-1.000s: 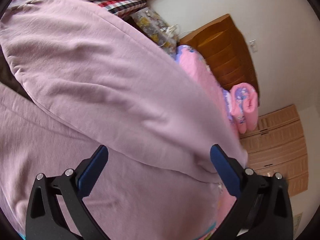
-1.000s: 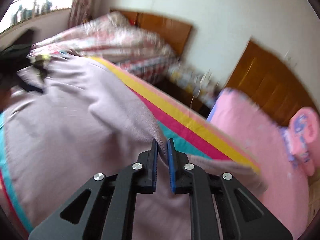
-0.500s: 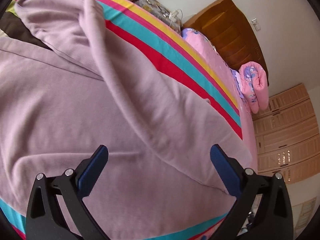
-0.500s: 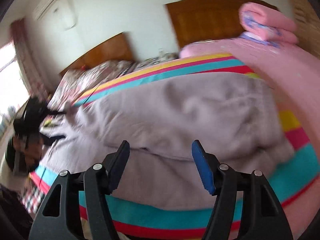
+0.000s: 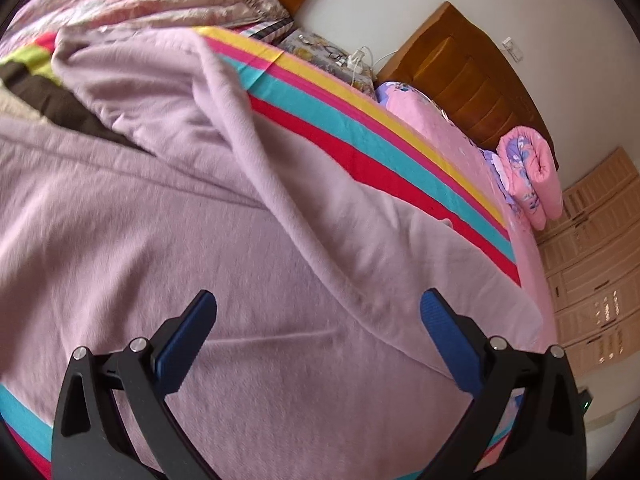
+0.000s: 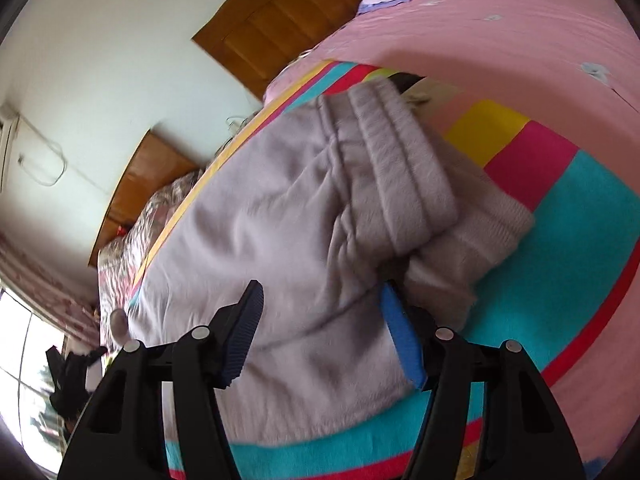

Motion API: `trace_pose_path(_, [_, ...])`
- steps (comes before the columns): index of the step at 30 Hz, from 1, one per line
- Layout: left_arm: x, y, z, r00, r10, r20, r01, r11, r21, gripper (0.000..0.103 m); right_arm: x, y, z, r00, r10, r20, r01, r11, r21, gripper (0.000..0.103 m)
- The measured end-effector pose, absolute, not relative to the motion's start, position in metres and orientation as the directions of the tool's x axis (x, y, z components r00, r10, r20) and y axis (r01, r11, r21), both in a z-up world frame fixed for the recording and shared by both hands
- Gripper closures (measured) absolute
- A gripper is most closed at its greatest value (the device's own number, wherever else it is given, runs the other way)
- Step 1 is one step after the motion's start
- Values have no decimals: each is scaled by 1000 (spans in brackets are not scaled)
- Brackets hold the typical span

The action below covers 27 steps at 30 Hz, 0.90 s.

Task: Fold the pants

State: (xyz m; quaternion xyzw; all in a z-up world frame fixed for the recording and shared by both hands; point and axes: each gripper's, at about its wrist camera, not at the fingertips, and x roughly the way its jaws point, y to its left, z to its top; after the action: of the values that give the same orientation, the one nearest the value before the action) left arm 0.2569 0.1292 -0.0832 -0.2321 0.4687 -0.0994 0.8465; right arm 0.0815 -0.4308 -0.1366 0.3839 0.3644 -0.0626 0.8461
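The lilac fleece pants (image 5: 168,216) lie on a striped blanket (image 5: 360,136) on the bed, one leg folded over the other with a raised fold running diagonally. My left gripper (image 5: 318,306) is open and empty just above the cloth. In the right wrist view the pants (image 6: 256,216) show their ribbed waistband (image 6: 400,160) lying over a cuff (image 6: 480,224). My right gripper (image 6: 320,296) is open and empty, hovering close over the pants near the waistband.
A pink sheet (image 6: 500,28) covers the bed beyond the blanket. A rolled pink quilt (image 5: 532,176) lies by the wooden headboard (image 5: 472,80). A second bed with a floral cover (image 5: 140,4) stands at the far side. Wardrobe doors (image 5: 592,264) are at right.
My right gripper opened and let go of the pants leg, then swung round toward the waistband. The folded leg dropped flat. My left gripper stayed open and drew back slightly.
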Motion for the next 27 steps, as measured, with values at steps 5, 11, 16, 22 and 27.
trace_pose_path(5, [278,130,-87,515,-402,-757,-65,863,-501,1,85,-438,-140,727,139,-672,419,686,595,80])
trace_pose_path(11, [311,125,-82,489,-352,-798,-119,880,-461,1,83,-441,-131,754,107,-648,399,710,581,87])
trace_pose_path(16, [339,132,-99,439,-287,-851,-209,889,-407,67,84,-442,-119,777,111,-619,368,717,592,87])
trace_pose_path(22, [361,128,-29,546,-325,-773,-56,906,-420,98,120,-453,-81,810,136,-570,292,750,594,88])
trace_pose_path(27, [371,132,42,637,-418,-647,29,852,-522,98,184,-484,-17,867,152,-474,209,754,623,89])
